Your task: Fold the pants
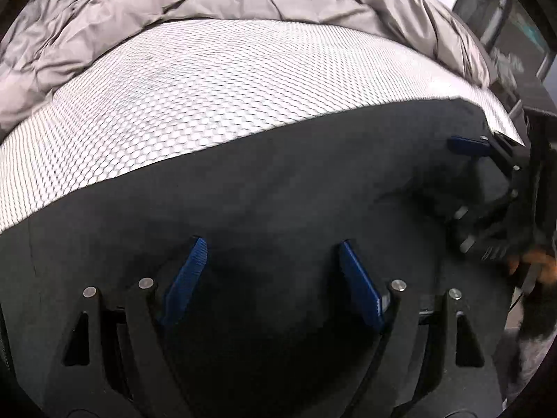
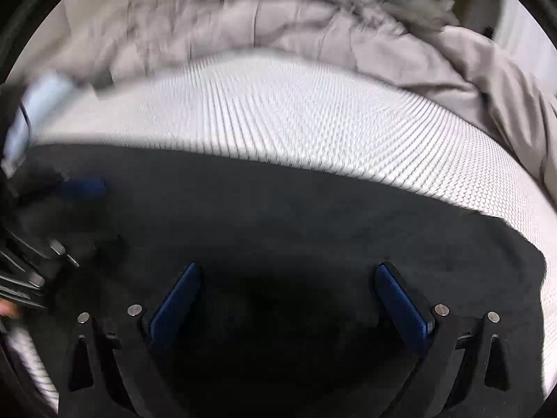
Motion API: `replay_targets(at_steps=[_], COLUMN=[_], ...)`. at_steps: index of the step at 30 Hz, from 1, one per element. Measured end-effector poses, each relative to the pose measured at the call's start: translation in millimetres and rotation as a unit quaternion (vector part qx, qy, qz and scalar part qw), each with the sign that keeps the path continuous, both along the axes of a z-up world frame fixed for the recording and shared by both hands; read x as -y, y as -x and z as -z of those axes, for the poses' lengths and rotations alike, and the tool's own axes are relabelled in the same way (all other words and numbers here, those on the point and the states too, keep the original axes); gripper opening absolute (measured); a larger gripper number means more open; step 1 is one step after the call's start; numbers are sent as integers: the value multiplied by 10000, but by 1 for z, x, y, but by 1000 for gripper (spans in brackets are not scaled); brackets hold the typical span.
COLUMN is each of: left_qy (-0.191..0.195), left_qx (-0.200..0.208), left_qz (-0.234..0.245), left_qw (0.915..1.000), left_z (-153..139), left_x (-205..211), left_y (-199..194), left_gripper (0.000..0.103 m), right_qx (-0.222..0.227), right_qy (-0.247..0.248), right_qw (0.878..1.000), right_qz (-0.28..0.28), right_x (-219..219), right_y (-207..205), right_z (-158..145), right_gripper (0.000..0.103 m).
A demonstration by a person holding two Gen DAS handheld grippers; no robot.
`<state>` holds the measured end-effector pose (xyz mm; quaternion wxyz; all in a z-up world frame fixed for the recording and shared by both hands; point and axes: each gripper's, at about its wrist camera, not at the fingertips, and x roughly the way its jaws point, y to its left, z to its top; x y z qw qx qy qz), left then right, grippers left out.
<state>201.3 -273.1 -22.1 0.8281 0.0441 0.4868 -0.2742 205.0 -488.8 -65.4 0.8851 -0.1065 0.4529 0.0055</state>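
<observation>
Lying directly beneath both wide-open claws, left gripper (image 1: 271, 264) and right gripper (image 2: 289, 292), dark flat-spread fabric pants (image 1: 278, 181) run crosswise along the white honeycomb-textured mattress (image 1: 195, 104) near edge; neither nearer.

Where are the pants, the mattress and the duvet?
pants (image 1: 278, 181), left wrist view, flat dark cloth near its far edge
mattress (image 1: 209, 87), left wrist view, bare white honeycomb top
duvet (image 2: 348, 35), right wrist view, crumpled grey folds

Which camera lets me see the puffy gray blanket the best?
The left wrist view shows the gray blanket best: it is sharp there, with clear wrinkles, bunched behind the white mattress. The right wrist view also shows it, but blurred, so its folds smear together.
</observation>
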Motion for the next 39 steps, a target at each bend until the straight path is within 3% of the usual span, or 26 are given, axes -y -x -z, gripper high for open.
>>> replay_targets(at_steps=[3, 6, 9, 11, 13, 16, 19, 22, 24, 26, 29, 31, 34, 36, 39], left_qy=[98, 204, 236, 214, 430, 416, 414, 258, 329, 307, 427, 305, 201, 412, 625], left_qx=[-24, -89, -121, -49, 77, 22, -222, -126, -137, -147, -186, -133, -83, -23, 297], left_qz=[-100, -337, -585, -758, -784, -751, -784, -786, -822, -979, -1145, -1202, -1247, -1043, -424], left_qw=[9999, 9992, 9979, 9969, 9960, 9963, 9958, 9965, 9960, 9946, 9923, 9922, 9920, 9937, 9967], left_z=[-1, 2, 0, -7, -18, -19, -3, 4, 3, 5, 7, 6, -4, -20, -32], left_x=[-22, -44, -56, -59, -55, -33, -11, -3, -12, -24, -45, -53, -60, -61, -39], left_y=[-5, -10, -14, -16, -18, -26, -33, -34, -35, -37, -39, -40, -29, -9, 39], left_gripper=[77, 77, 77, 77, 77, 77, 77, 77, 77, 76, 76, 76, 76, 76, 81], right_qx=[129, 249, 313, 478, 813, 1228, 964, 335, 50, 219, 363, 316, 487, 722, 1050], right_qy=[113, 507, -59, 366, 622, 377, -376, -573, -374, -33, 893, 723, 317, 242, -414], right_qw=[9975, 9781, 9701, 9685, 9693, 9737, 9903, 9969, 9980, 9954, 9724, 9649, 9658, 9694, 9803], right_qz=[685, 2001, 2404, 2418, 2238, 1879, 926, 429, 516, 932, 2125, 2503, 2528, 2335, 1622], right_x=[55, 129, 162, 152, 131, 94, 44, 13, 10, 31, 93, 128, 146, 138, 110], right_y=[8, 18, 31, 31, 36, 35, -5, -28, -37, -31, -25, -14, 5, 15, 40], right_z=[-9, -9, -14, -29, -46, -68, -66, -29, -13, -20, -28, -29, -43, -62, -81], right_gripper=[102, 102, 102, 102, 102, 102, 102, 101, 100, 101, 101, 101, 101, 101, 102])
